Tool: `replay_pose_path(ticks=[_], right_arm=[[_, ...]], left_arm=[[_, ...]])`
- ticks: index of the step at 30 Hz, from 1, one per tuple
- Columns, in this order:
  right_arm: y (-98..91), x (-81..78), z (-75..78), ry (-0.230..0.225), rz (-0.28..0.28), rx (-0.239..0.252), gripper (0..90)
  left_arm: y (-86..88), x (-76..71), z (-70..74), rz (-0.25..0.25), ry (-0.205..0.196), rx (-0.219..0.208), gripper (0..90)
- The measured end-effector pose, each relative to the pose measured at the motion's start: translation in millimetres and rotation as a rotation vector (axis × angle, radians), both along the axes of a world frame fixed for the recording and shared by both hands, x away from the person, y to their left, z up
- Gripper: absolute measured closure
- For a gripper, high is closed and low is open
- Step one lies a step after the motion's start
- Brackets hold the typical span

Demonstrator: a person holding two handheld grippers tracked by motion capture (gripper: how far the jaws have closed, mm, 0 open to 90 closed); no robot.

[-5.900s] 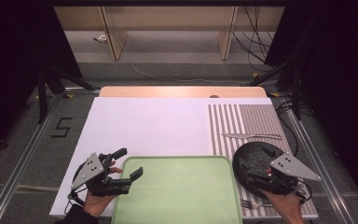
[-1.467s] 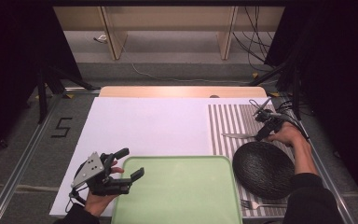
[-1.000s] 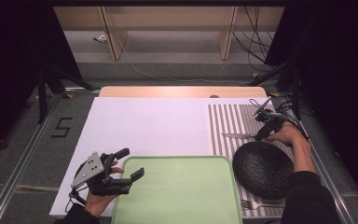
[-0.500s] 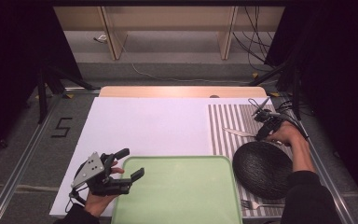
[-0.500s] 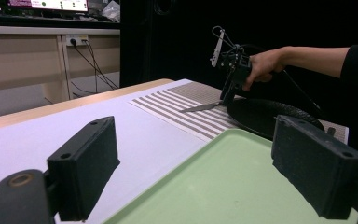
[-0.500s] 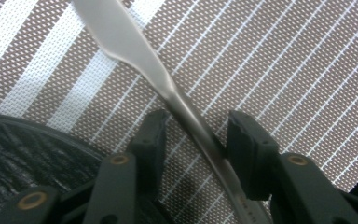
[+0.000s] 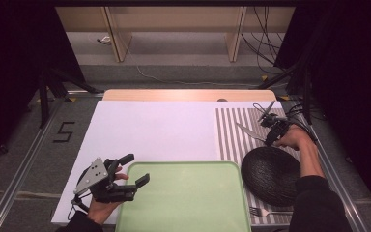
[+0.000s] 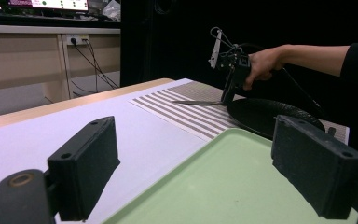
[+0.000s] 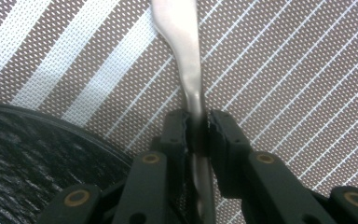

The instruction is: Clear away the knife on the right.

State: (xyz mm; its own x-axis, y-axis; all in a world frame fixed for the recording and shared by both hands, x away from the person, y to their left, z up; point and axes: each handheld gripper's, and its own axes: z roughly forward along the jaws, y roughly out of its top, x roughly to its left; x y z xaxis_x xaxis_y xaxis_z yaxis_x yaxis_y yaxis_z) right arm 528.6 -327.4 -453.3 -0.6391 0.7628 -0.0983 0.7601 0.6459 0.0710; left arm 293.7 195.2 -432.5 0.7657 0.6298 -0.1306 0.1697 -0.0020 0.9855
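Lab: black curtains (image 7: 9, 72), loose cables (image 7: 263, 46)

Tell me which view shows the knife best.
The right gripper view: the knife runs up from the right claw, whose pads press on it. The left gripper view shows it far off, lying on the striped mat. The high view shows a thin sliver.

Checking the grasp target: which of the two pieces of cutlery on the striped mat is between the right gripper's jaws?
The knife, beyond the black plate; the right gripper has just closed on its handle. The fork lies untouched at the near edge.
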Motion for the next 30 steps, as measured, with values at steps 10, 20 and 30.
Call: replay_pose_path(ticks=[10,20,30], right_arm=[[4.9,-1.6,0.2,-0.001,0.048,-0.031,79.8],[2.9,-6.0,3.2,-0.064,0.092,-0.05,80.3],[-6.8,-11.5,20.1,-0.166,0.119,-0.081,80.5]], left_arm=[[-0.1,0.1,0.0,0.002,0.001,0.001,14.4],[-0.4,0.5,-0.1,0.004,0.001,0.003,14.4],[-0.6,0.6,-0.2,0.006,0.002,0.004,14.4]])
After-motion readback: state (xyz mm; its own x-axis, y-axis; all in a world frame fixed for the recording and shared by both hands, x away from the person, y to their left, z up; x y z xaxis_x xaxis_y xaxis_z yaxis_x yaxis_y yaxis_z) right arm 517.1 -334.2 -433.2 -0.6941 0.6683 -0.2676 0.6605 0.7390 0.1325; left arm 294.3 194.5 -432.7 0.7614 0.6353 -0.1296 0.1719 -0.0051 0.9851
